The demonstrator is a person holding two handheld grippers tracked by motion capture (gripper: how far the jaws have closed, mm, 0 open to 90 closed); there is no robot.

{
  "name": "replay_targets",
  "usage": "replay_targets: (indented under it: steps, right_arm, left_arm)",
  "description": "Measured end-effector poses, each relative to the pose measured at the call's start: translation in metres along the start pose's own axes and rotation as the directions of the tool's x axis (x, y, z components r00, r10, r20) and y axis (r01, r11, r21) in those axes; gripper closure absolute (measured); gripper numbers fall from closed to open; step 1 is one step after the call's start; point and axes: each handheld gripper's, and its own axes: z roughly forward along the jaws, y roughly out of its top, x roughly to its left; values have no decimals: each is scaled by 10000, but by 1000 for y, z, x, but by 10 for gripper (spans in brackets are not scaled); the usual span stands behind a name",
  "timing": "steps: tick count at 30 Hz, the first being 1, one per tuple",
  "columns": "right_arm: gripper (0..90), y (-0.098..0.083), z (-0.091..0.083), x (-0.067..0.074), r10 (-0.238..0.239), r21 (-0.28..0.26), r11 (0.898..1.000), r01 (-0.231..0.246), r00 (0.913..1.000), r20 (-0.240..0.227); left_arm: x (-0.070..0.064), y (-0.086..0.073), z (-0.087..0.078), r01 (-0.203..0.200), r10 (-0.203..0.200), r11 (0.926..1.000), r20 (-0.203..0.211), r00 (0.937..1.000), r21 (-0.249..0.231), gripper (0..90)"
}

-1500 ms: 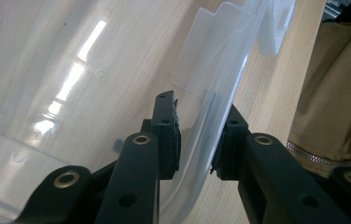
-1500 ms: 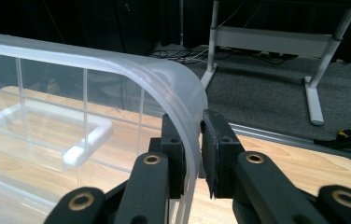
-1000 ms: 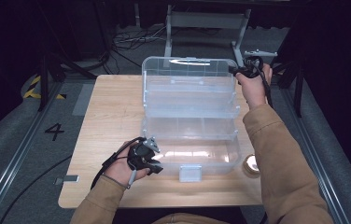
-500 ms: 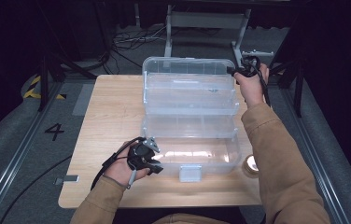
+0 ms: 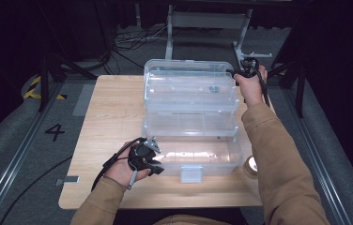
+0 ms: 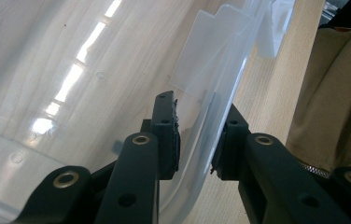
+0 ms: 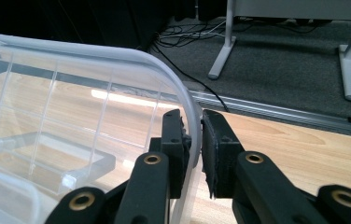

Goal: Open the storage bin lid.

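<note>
The clear plastic storage box, a wide see-through container with its hinged lid thrown back, sits in the middle of the pale wooden table, its open base toward the near edge and the lid toward the far edge. A small translucent latch hangs at the middle of its near wall. The left gripper is at the box's near left corner, and in the left gripper view its two black jaws straddle the curved rim of the base, one inside the wall and one outside, with the pads close against the plastic; whether they truly pinch it or merely bracket it I cannot tell. The right gripper is at the far right corner of the lid, and in the right gripper view its jaws are nearly together, clamped on the thin rounded rim of the lid. A person's arms in tan sleeves reach in from the near side. A small round lit object lies on the table just beside the box's near right corner. Beyond the table, a grey metal stand and black cables rest on the dark floor.
</note>
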Motion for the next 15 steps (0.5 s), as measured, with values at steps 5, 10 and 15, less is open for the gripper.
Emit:
replay_targets:
  steps: [5,10,15]
  right_arm:
    - [802,-2,4,-3,51,82,10000,-51,9999,-88]
    - [803,-4,9,-4,67,172,9998,-66,10000,-69]
    - [805,-7,15,-7,133,329,9994,-130,9999,-104]
  left_arm:
    - [0,0,0,-1,1,10000,-3,10000,23,744]
    - [0,1,0,5,-5,10000,26,10000,79,744]
    - [1,1,0,15,-15,9999,37,10000,101,744]
